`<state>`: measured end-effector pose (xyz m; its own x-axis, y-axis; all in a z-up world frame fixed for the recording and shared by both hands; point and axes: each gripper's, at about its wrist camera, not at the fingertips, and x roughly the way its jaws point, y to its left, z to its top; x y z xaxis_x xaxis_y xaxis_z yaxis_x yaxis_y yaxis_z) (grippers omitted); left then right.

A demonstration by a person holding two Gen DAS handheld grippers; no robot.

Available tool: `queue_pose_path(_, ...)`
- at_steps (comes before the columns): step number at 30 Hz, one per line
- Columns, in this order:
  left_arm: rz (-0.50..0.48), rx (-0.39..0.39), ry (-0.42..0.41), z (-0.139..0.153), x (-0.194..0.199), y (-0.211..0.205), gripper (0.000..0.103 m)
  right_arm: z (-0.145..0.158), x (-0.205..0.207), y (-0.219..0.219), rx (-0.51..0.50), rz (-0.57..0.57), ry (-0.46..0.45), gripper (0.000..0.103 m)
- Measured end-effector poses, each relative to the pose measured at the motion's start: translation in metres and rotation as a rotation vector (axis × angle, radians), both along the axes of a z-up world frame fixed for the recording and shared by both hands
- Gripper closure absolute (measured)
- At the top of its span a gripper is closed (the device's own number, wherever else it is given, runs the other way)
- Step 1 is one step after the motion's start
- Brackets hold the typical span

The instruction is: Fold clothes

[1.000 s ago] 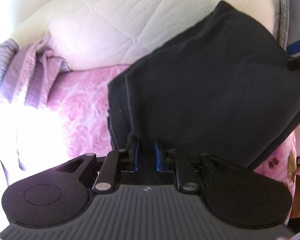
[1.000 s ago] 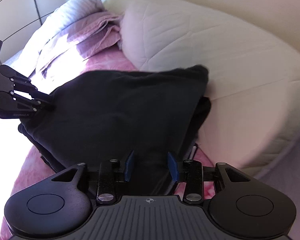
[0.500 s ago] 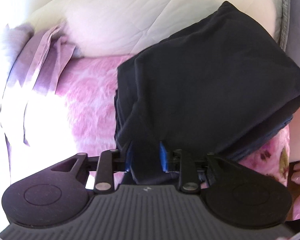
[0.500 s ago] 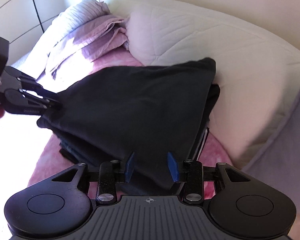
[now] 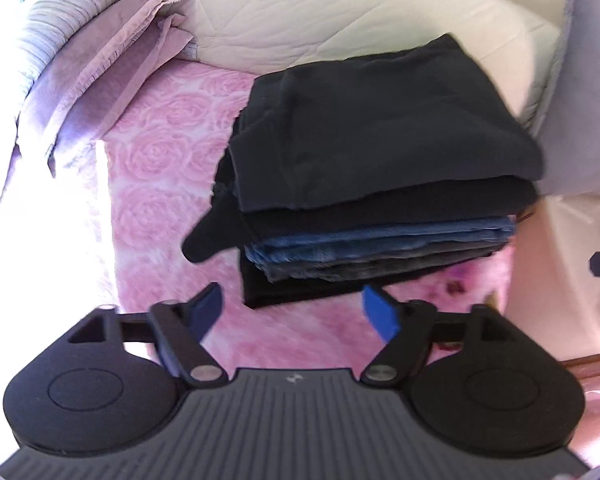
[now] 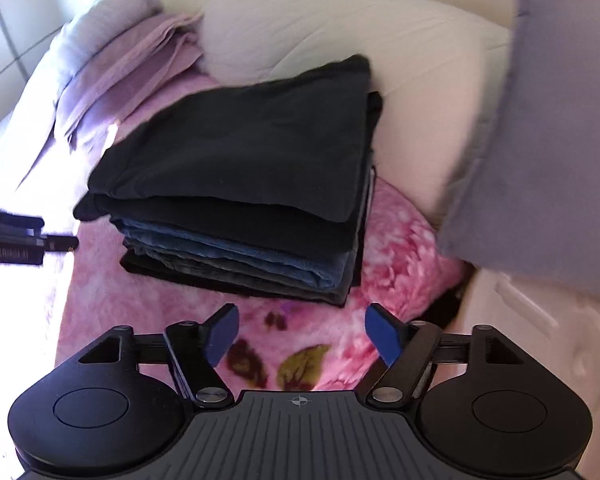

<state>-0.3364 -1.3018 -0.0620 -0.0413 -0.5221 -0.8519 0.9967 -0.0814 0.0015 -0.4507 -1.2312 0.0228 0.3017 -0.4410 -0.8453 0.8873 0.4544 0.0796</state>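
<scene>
A folded black garment (image 5: 384,128) lies on top of a stack of folded clothes (image 5: 380,248), blue denim and dark pieces, on the pink floral blanket (image 5: 164,184). The same black garment (image 6: 252,140) and stack (image 6: 240,256) show in the right wrist view. My left gripper (image 5: 296,312) is open and empty, just in front of the stack. My right gripper (image 6: 304,334) is open and empty, also short of the stack. The left gripper's fingers (image 6: 24,240) show at the left edge of the right wrist view.
A large cream pillow (image 5: 340,12) lies behind the stack. Folded lilac bedding (image 5: 112,48) lies at the back left. A grey cushion (image 6: 540,140) stands to the right, with a white plastic object (image 6: 540,340) below it.
Both grippers let go of the black garment, opened wide and drew back. The garment now rests flat on top of the stack.
</scene>
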Motion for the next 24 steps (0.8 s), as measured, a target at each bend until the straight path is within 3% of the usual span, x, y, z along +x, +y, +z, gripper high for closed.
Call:
queue_pose_path(6,0.038,-0.028,0.105,0.008,0.008,0.035,0.012,0.011,0.01,0.055,-0.033,-0.044,-0.001,0.021)
queue_pose_path(12,-0.007,-0.063,0.109,0.013,0.001,0.067,0.013,0.013,0.029,0.092,-0.035,-0.045,0.006,0.02)
queue_pose_path(24,0.045,-0.039,0.081,0.01,-0.016,0.076,0.013,-0.008,0.029,0.084,-0.006,-0.089,-0.021,0.02)
